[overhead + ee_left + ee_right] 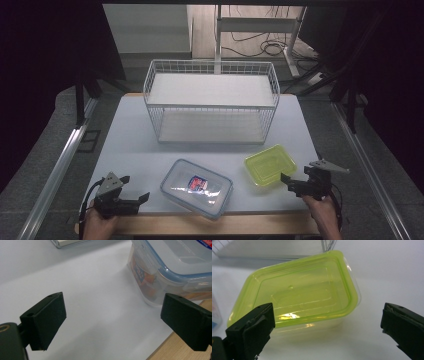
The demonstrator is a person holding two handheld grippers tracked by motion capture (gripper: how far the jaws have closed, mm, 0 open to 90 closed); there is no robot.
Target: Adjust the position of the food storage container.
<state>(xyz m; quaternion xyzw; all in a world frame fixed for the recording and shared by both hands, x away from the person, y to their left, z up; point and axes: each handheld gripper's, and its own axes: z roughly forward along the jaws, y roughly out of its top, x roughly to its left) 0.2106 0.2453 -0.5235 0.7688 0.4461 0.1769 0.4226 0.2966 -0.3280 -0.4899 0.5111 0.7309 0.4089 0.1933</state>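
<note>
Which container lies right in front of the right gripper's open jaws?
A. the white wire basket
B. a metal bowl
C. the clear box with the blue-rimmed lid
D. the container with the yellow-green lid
D. In the right gripper view the yellow-green-lidded container lies just beyond the open jaws of the right gripper, untouched; the high view shows it by that gripper too.

Clear box (175, 267) cut off by top/right edge in left gripper view; label (198, 183) too small to read
</note>
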